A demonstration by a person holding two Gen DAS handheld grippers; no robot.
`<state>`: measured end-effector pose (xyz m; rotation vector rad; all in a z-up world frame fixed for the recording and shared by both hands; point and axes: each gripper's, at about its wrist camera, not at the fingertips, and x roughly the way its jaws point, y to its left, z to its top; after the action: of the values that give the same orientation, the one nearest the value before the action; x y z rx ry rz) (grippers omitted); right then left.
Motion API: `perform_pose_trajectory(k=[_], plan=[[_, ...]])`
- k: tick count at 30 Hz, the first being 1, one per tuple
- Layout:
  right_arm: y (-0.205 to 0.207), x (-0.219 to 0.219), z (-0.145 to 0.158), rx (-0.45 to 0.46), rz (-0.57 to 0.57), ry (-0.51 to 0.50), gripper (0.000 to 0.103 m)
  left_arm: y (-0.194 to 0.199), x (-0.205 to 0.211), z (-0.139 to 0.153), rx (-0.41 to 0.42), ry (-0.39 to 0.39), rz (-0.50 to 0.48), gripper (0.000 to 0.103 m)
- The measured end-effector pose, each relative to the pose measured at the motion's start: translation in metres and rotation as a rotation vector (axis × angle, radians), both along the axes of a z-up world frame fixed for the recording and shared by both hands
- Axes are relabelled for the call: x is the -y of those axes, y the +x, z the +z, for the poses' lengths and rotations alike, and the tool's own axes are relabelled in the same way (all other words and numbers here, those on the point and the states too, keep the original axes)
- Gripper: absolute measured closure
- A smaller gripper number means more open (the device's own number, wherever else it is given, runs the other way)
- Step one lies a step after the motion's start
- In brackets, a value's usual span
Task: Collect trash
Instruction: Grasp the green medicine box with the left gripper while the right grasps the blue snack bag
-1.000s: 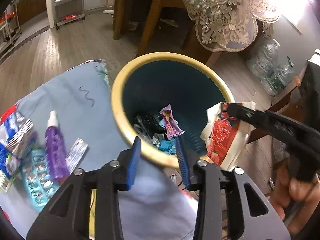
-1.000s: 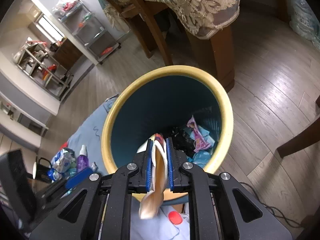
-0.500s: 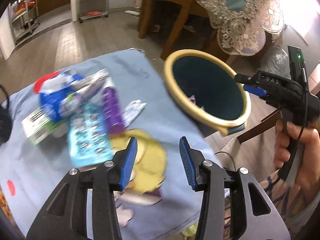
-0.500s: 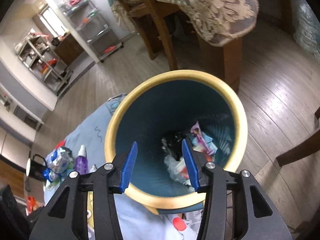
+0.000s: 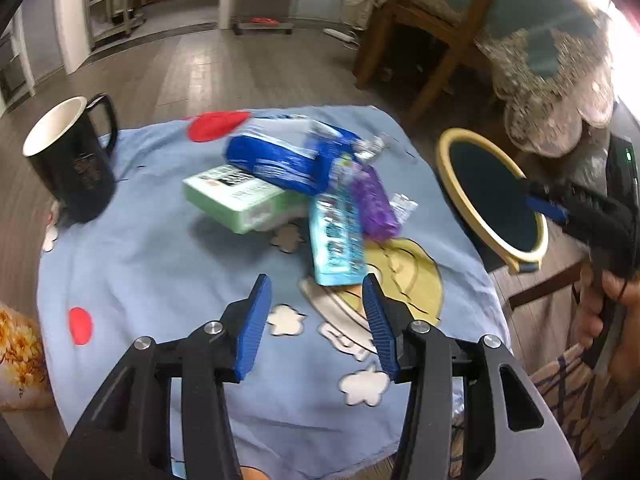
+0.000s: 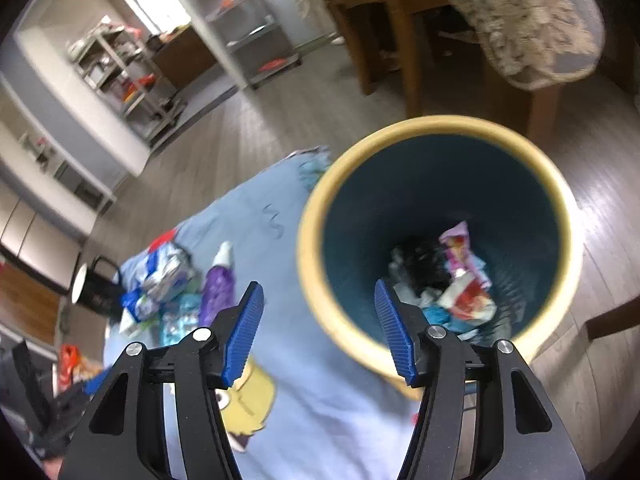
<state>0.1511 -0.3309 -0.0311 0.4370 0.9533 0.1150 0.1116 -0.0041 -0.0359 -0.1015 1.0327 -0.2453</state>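
Yellow-rimmed bin (image 6: 436, 236) sits beside the table (image 5: 160, 264); both hand-held grippers, left (image 5: 316, 320) and right (image 6: 320, 332), have just been opening, empty, ready for the litter.

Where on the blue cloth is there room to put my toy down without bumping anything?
The near part of the blue cloth is bare, between the black mug, the green box and the near edge. Further back it is crowded: the green box, blue packet, teal blister pack and purple bottle lie bunched together beside the bin.
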Motion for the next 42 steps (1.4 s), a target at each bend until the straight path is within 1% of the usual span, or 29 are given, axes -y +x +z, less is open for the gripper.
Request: perform_pose_trajectory(k=[2, 9, 12, 16, 17, 19, 22, 25, 30, 34, 35, 37, 38, 39, 42], plan=[[0.001, -0.011, 0.000, -0.004, 0.027, 0.006, 0.042, 0.005, -0.012, 0.000, -0.002, -0.020, 0.032, 0.054], [0.009, -0.047, 0.003, -0.014, 0.102, 0.084, 0.040, 0.024, -0.043, -0.004, -0.009, -0.082, 0.118, 0.054], [0.016, -0.061, 0.004, -0.021, 0.123, 0.140, 0.040, 0.036, -0.054, -0.008, -0.016, -0.119, 0.153, 0.054], [0.028, -0.074, 0.001, -0.040, 0.135, 0.217, 0.039, 0.051, -0.069, -0.021, -0.047, -0.212, 0.213, 0.054], [0.031, -0.077, -0.001, -0.048, 0.134, 0.245, 0.039, 0.053, -0.072, -0.025, -0.057, -0.246, 0.230, 0.054], [0.039, -0.084, -0.004, -0.064, 0.128, 0.299, 0.038, 0.059, -0.083, -0.035, -0.079, -0.347, 0.279, 0.054], [0.050, -0.096, -0.011, -0.089, 0.129, 0.333, 0.038, 0.065, -0.090, -0.048, -0.104, -0.425, 0.324, 0.054], [0.063, -0.109, -0.024, -0.122, 0.131, 0.355, 0.038, 0.070, -0.088, -0.055, -0.115, -0.443, 0.330, 0.054], [0.082, -0.127, -0.041, -0.173, 0.163, 0.401, 0.038, 0.079, -0.089, -0.066, -0.135, -0.508, 0.356, 0.055], [0.092, -0.136, -0.053, -0.195, 0.180, 0.436, 0.039, 0.082, -0.086, -0.072, -0.148, -0.531, 0.359, 0.063], [0.094, -0.137, -0.055, -0.194, 0.182, 0.448, 0.040, 0.083, -0.085, -0.071, -0.147, -0.535, 0.356, 0.066], [0.095, -0.139, -0.056, -0.192, 0.184, 0.467, 0.049, 0.082, -0.083, -0.069, -0.138, -0.539, 0.339, 0.071], [0.094, -0.139, -0.057, -0.191, 0.190, 0.482, 0.058, 0.084, -0.081, -0.066, -0.133, -0.535, 0.330, 0.073], [0.092, -0.141, -0.057, -0.188, 0.194, 0.491, 0.062, 0.084, -0.079, -0.063, -0.125, -0.530, 0.320, 0.074], [0.089, -0.140, -0.051, -0.153, 0.209, 0.507, 0.065, 0.081, -0.074, -0.052, -0.090, -0.509, 0.293, 0.079]])
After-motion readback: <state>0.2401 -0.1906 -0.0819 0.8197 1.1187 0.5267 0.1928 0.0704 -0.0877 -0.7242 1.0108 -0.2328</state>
